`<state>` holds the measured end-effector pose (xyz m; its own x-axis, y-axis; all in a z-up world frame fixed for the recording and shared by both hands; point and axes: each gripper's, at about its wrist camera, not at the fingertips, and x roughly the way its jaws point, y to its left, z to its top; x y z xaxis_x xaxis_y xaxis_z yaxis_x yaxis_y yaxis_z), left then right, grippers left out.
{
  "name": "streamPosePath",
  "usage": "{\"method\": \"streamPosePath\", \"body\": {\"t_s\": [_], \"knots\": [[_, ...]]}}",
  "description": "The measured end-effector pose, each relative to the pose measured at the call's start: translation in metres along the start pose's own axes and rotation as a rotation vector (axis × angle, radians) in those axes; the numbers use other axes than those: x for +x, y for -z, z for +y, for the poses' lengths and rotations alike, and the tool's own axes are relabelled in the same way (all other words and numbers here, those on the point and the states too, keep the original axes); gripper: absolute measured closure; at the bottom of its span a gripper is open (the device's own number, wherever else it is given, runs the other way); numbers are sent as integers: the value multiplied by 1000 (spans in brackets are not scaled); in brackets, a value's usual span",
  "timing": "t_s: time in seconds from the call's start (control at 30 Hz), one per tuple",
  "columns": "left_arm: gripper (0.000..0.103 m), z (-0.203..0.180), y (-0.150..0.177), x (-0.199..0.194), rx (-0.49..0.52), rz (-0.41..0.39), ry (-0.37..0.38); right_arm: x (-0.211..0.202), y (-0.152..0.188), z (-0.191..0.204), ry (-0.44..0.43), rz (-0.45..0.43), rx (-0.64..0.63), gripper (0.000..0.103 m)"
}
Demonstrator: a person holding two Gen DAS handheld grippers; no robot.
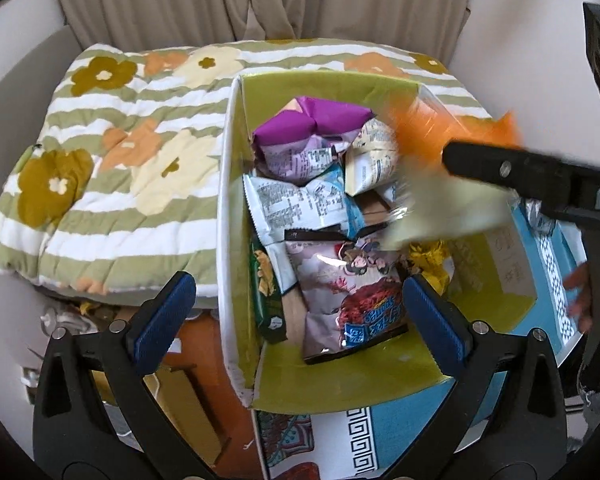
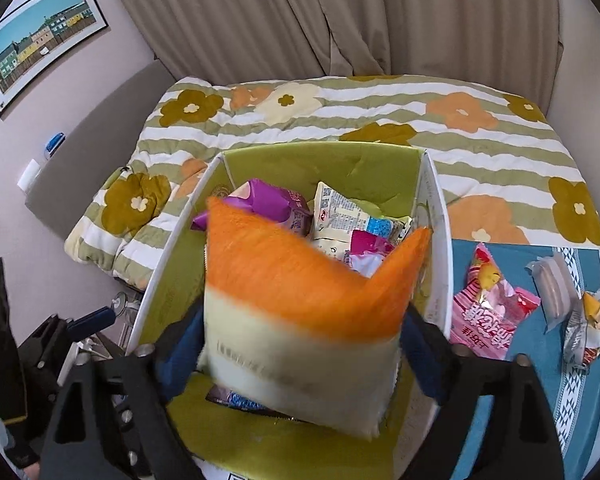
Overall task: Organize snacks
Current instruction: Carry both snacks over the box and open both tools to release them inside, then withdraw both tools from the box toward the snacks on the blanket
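Nearest the lens in the right wrist view, the right gripper (image 2: 300, 344) has its blue-padded fingers (image 2: 422, 354) spread wide at the lower middle of the frame, with a blurred orange-and-cream snack bag (image 2: 296, 308) between them; the blur hides whether the pads touch the bag. The bag hangs over the open green-lined box (image 2: 324, 164) in the centre of the frame. In the left wrist view the left gripper (image 1: 296, 316) sits at the bottom of the frame, fingers (image 1: 162, 320) far apart and nothing between them but the box's near left corner below. Inside the box lie a purple packet (image 1: 304, 124), a white-and-blue packet (image 1: 296, 204) and a pink illustrated packet (image 1: 352, 296). At the right of the right wrist view, on a blue patterned cloth (image 2: 572, 396), lie a pink snack packet (image 2: 488, 308) and a clear-wrapped sausage (image 2: 552, 288), just outside the box wall. A striped floral quilt (image 2: 380, 112) fills the upper middle behind the box.
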<state>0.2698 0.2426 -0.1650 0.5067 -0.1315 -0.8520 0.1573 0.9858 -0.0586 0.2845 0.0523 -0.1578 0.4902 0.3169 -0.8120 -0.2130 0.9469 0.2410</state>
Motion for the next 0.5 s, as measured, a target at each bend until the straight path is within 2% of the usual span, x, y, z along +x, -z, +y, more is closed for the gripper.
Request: {"method": "streamPosePath", "body": {"t_s": [0.03, 0.13, 0.3, 0.5], "knots": [[1, 1, 1, 1, 0, 3, 3, 0, 1, 0, 6, -15, 8, 1], [1, 2, 7, 5, -8, 22, 20, -4, 5, -2, 21, -53, 18, 1], [1, 2, 13, 6, -34, 27, 40, -8, 13, -2, 68, -46, -11, 1], [1, -5, 5, -9, -72, -21, 6, -23, 18, -2, 31, -52, -28, 1]]}}
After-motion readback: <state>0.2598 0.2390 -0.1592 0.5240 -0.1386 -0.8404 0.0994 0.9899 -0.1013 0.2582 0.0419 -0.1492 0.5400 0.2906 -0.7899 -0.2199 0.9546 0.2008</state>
